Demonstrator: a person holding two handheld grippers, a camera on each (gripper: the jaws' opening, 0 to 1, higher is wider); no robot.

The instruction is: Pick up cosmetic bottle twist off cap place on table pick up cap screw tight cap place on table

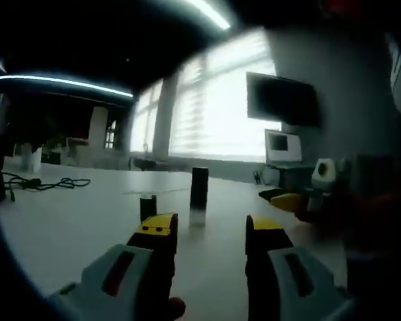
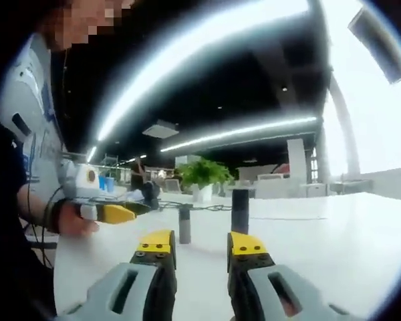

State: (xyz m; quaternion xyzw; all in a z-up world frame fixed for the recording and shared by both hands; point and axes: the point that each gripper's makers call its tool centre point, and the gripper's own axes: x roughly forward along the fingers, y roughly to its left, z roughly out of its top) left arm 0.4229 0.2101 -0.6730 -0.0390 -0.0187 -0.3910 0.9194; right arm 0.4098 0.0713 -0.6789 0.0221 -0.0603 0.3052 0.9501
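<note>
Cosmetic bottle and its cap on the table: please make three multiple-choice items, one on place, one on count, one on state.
1. Where does the cosmetic bottle stand?
A. upright on the white table
B. between the left tongs
C. on the floor

2. How many dark upright things stand on the table before the right tongs?
A. one
B. two
C. four

3. How are the left tongs?
A. shut on the bottle
B. shut on the cap
C. open, holding nothing

Answers: 1 A, it stands free on the tabletop. 2 B, the bottle and the shorter cap beside it. 3 C, a gap shows between the yellow tips.
</note>
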